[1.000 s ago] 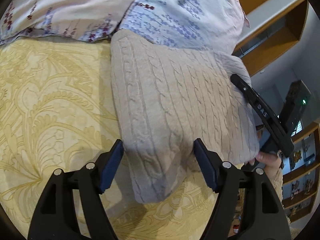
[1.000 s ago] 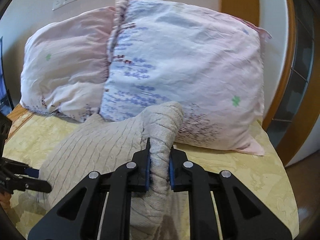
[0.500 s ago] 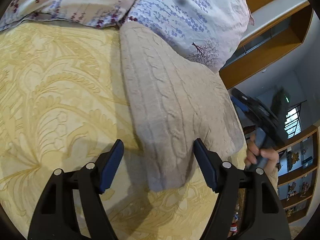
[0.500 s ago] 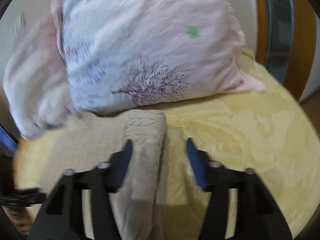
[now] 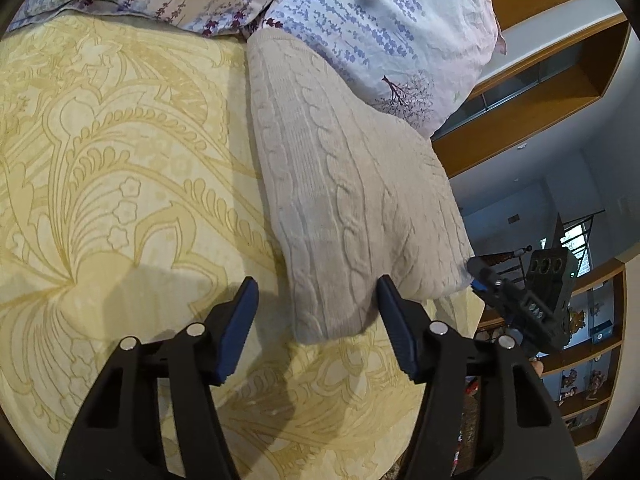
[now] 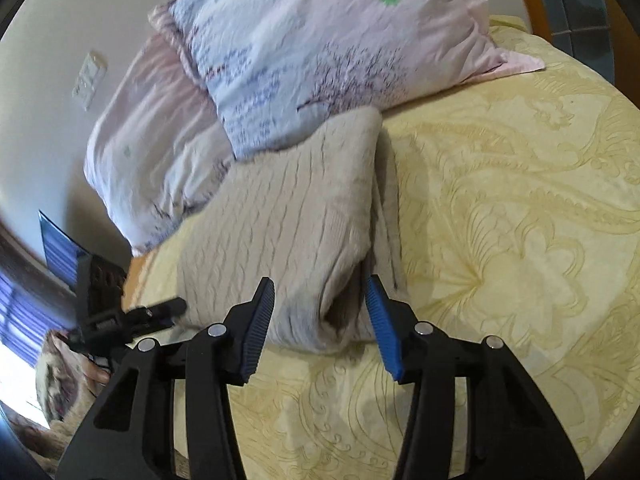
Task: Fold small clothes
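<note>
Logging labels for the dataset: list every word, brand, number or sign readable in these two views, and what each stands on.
No readable text in either view.
Beige cable-knit sweater: no tag or label showing.
Floral pillows: printed flowers and trees only, no words.
White wall switch plate: blurred, unmarked.
Wooden shelf items: too small to read.

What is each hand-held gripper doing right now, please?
Left hand-held gripper: open, closing around the near corner of the folded beige cable-knit sweater, pads not pressing.
Right hand-held gripper: open, closing around the sweater's near end, not gripping.
</note>
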Tool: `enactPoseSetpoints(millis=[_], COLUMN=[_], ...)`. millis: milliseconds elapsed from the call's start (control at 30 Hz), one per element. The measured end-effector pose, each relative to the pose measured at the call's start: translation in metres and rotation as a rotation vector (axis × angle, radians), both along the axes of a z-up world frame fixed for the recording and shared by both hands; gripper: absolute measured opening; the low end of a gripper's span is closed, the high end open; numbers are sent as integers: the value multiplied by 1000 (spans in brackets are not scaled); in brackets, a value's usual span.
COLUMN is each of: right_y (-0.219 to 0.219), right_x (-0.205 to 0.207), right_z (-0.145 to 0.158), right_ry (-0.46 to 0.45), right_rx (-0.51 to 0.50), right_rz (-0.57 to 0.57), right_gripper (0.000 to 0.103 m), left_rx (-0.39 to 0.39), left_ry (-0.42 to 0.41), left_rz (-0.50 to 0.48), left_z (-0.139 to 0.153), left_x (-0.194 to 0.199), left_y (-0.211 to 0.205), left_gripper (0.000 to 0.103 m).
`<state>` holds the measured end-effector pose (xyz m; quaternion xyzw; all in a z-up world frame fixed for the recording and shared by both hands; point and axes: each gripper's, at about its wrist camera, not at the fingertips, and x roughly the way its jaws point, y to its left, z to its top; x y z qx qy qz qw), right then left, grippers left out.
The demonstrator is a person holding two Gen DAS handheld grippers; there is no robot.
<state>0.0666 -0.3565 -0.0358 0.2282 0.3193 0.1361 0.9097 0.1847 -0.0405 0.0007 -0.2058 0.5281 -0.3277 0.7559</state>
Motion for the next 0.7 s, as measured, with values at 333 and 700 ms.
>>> enactPoseSetpoints(millis=[333, 700], right_y=[14, -2], right_x=[-32, -3], right_z=[43, -11], right_ry=[-227, -4], right_rx=[-205, -242], right_rz=[-100, -156], right_gripper=[9, 9], left_rx=[-32, 17], left_ry=[-11, -19], left_rz=[-41, -63], left_z=[0, -5], left_x=[-9, -15], left_y=[-7, -11], left_gripper=[22, 27])
